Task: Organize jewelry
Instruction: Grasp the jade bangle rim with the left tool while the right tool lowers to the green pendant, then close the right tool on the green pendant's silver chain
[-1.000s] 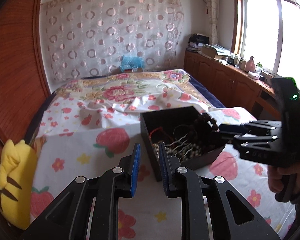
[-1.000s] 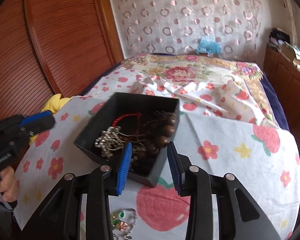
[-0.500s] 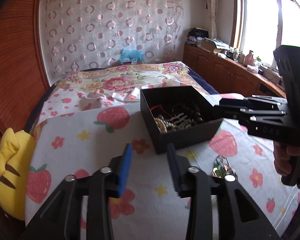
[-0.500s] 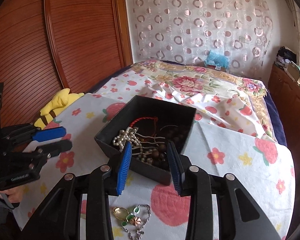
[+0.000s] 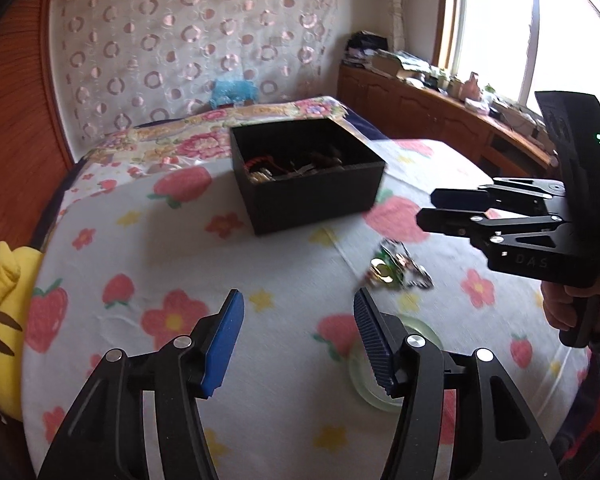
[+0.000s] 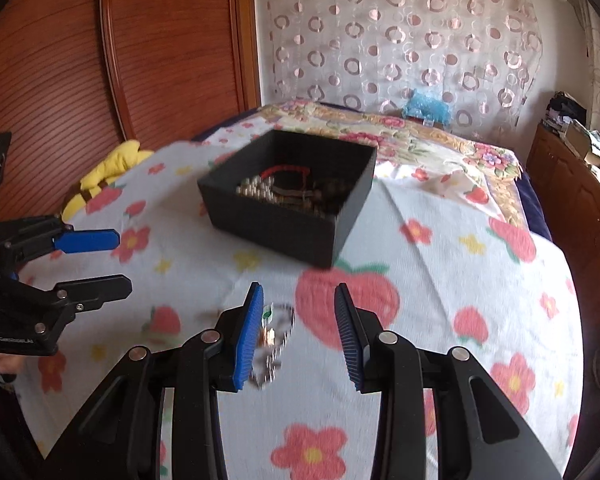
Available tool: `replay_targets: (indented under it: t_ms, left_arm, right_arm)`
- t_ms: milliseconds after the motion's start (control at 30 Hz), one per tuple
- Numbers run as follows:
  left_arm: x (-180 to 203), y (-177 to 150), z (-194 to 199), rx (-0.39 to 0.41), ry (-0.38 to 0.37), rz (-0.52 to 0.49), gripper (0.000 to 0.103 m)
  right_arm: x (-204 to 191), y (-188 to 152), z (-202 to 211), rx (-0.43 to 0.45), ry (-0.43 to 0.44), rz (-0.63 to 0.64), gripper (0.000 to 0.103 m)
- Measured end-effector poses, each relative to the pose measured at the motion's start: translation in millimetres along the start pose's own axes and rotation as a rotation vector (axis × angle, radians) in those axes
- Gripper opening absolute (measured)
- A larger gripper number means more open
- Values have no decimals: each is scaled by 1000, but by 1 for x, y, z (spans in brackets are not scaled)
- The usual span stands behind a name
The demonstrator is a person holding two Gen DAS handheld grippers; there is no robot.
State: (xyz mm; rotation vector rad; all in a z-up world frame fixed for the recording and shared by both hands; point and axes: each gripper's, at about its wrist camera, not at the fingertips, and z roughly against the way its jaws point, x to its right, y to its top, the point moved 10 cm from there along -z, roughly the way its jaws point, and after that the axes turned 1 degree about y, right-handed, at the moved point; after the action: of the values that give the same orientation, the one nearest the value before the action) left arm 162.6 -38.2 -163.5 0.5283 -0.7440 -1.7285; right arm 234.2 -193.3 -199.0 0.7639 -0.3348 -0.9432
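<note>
- One loose piece of jewelry (image 5: 396,268), a chain with green and gold parts, lies on the flowered bedsheet (image 5: 148,240) near the black box (image 5: 312,184), apart from it on the side toward the person.
- The box sits open on the bed and already holds a tangle: a red cord, pale beads and dark wooden beads show inside. A second earlier the dark beads hung over its rim at the right gripper; now they lie inside, so that piece seems put away.
- Both grippers have drawn back from the box since then, and the loose chain has come into view below them.
- The right gripper (image 6: 298,328) hovers over the chain, its fingers having just been narrowing; they stand moderately apart with nothing pressed between them.
- The left gripper (image 5: 298,336) hangs above the sheet, its fingers having just been widening, and holds nothing.
- A round glass dish (image 5: 416,364) lies flat just beyond the left fingertips.
- Judged from this, the chain is the next piece to collect.
- Count: one box, one loose chain, one glass dish, two grippers, one yellow plush toy (image 5: 2,320) at the bed's edge.
</note>
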Motion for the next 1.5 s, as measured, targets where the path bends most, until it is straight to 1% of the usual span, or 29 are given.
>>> replay_targets:
  t_ms: [33,133,200,233,300,333,367,433,600,633,800,833,933,1000,1067,1133,1300,1400,1500]
  left_arm:
    - [3,-3,-1,-6,-5,-7,55]
    - [15,-11,-4,-26,-23,-34,55]
    - [20,-14,-6,-35,-30,-51,52]
    - [22,-16,-7,-39,-33,-54,46]
    - [26,-19,-8,-47,-41,-59,43]
    - [27,-19,-9,-49,-45,-63,38]
    - [29,-20,-10,-52,-49,-66,29]
    - [35,-23,-12,-66,-63,-74,22]
    - [38,-29,-19,-86,-60,-87,22]
    - [37,-31,-20,-90,-56,-86,22]
    - [36,-32,-22,-92,-50,-78,22]
    - [36,-32,-21,-91,-49,-79,20]
    - [35,-32,-20,-91,-31,-93,8]
    - [37,-33,-18,-90,-43,-90,7]
    - [36,-32,-14,-75,-49,-65,7]
    - [33,-30,-6,-57,-76,-19,7]
    - [28,-23,16,6,-73,35,7]
    - [25,-22,20,15,-86,54,7]
    - [21,-23,21,22,-78,67,7]
  right_arm:
    - [-1,-5,-3,-19,7,3,19]
    - [-7,-20,-8,-65,21,14,18]
    - [-10,-25,-11,-81,22,23,18]
    - [-12,-27,-12,-87,26,23,18]
    - [-15,-29,-14,-94,31,21,18]
    - [-15,-30,-14,-98,33,20,18]
    - [-15,-31,-14,-100,35,18,18]
    - [-17,-35,-16,-110,40,21,18]
    - [-16,-35,-18,-112,25,23,18]
    - [-16,-36,-18,-110,13,27,14]
    - [-15,-38,-18,-95,-1,31,12]
    - [-14,-38,-18,-95,-1,29,11]
    - [-12,-37,-17,-95,-3,27,10]
    - [-13,-37,-17,-94,-10,33,10]
    - [-13,-37,-17,-93,-19,42,10]
    - [-13,-36,-16,-93,-26,48,10]
    - [-14,-37,-16,-93,-24,46,10]
    - [-14,-37,-16,-94,-21,46,10]
    - [-15,-36,-17,-101,-15,62,8]
